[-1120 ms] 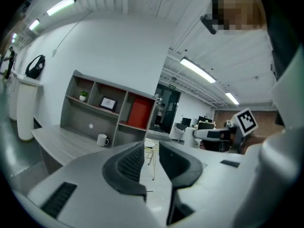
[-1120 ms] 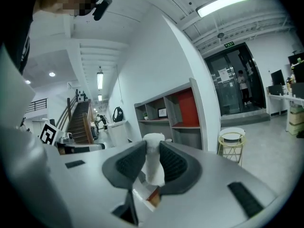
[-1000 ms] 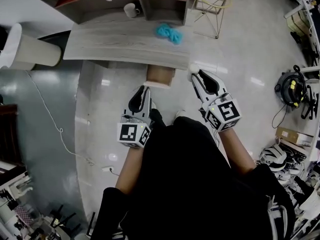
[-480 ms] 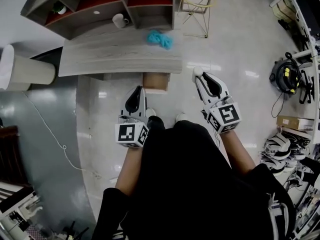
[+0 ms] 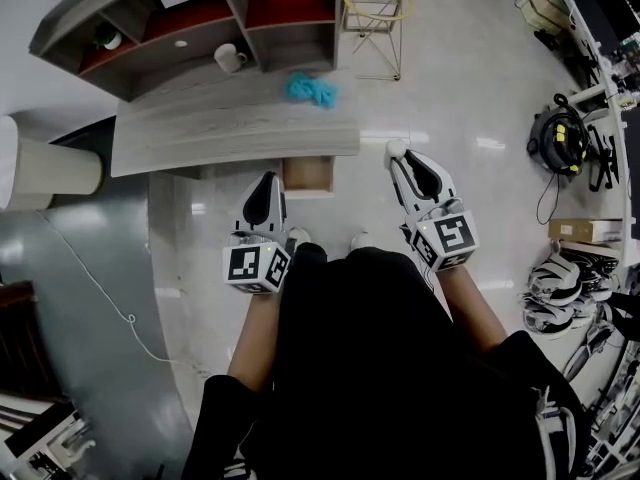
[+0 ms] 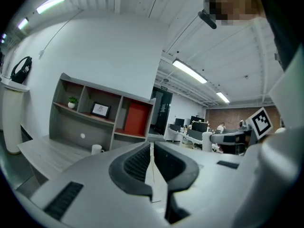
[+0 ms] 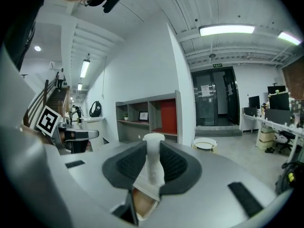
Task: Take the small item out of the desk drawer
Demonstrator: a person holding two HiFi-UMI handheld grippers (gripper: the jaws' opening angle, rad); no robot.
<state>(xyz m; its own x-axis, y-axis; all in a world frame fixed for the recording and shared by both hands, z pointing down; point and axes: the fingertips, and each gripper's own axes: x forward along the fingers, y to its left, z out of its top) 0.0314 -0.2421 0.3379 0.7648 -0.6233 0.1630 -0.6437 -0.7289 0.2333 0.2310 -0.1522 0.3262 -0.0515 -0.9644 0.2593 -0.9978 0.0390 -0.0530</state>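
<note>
My right claw (image 5: 397, 152) pinches the small white item (image 5: 396, 148) between its pads, and the item's rounded top sticks out past the tips. It hangs just right of the open drawer (image 5: 308, 175), off the corner of the worktop (image 5: 230, 128) and above the floor. My left claw (image 5: 265, 184) is pressed together with nothing in it, just left of the drawer. Beyond the drawer a blue bundle (image 5: 312, 89) lies on the worktop. Farther back from the drawer, a white mug (image 5: 229, 59) stands by the shelf unit (image 5: 150, 28).
</note>
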